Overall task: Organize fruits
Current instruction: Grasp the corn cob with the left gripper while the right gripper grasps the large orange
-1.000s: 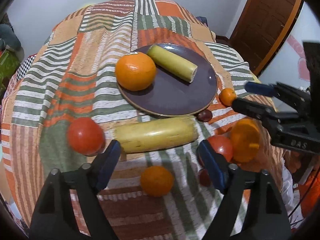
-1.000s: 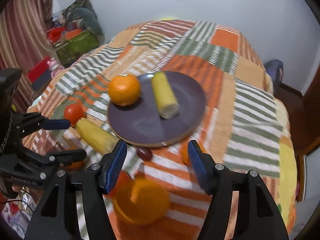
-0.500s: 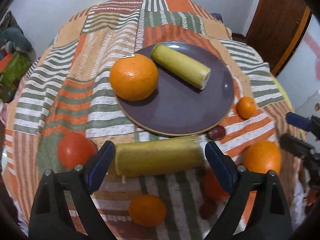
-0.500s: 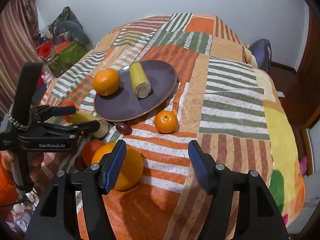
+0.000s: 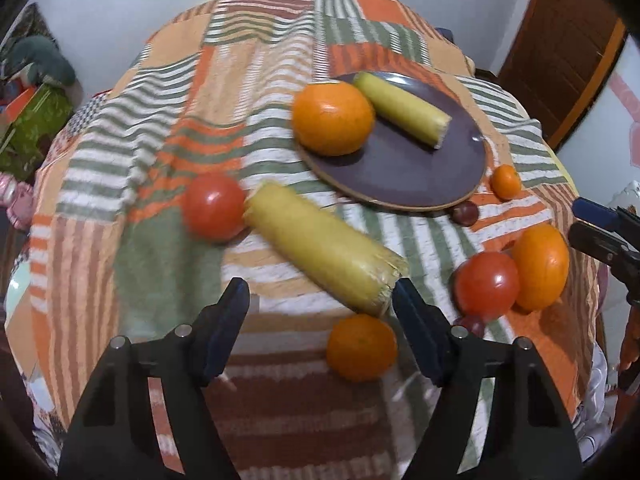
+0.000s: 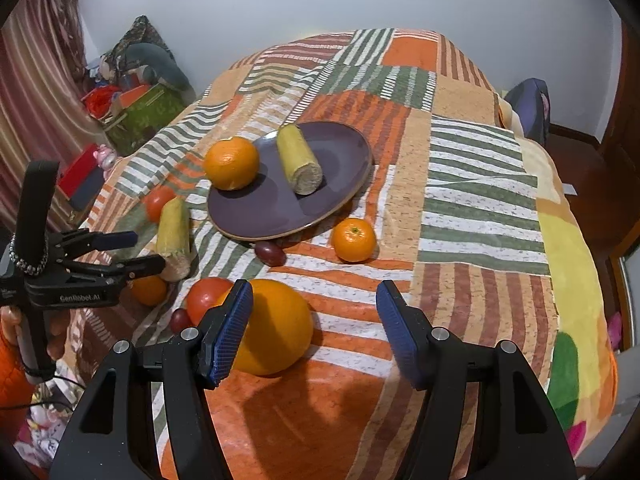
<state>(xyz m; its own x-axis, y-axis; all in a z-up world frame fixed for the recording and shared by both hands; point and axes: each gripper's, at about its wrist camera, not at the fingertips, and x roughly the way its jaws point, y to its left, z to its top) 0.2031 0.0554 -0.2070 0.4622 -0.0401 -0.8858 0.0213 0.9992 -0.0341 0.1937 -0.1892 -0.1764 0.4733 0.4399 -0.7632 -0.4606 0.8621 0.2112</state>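
A dark purple plate (image 5: 404, 176) (image 6: 260, 212) holds a big orange (image 5: 332, 118) and a yellow corn cob (image 5: 402, 108). A second, loose cob (image 5: 324, 252) (image 6: 174, 236) lies slantwise on the cloth. Its near end sits just beside the right finger of my left gripper (image 5: 320, 308) (image 6: 150, 250). That gripper's jaws are closing, but the pads press on nothing. My right gripper (image 6: 314, 312) (image 5: 574, 219) stands open over the cloth. Another large orange (image 6: 280, 332) (image 5: 540, 266) lies partly behind its left finger, ungripped.
Loose on the striped cloth are two tomatoes (image 5: 214, 206) (image 5: 486, 284), two mandarins (image 5: 362, 348) (image 6: 354, 239) and dark grapes (image 6: 270, 253). The table edge falls away close on the right. Boxes and clutter (image 6: 136, 108) stand on the floor at left.
My left gripper has swung, so the loose cob now lies slantwise rather than across the view, and its jaws have narrowed. The right gripper drew back from the plate early on, then stayed.
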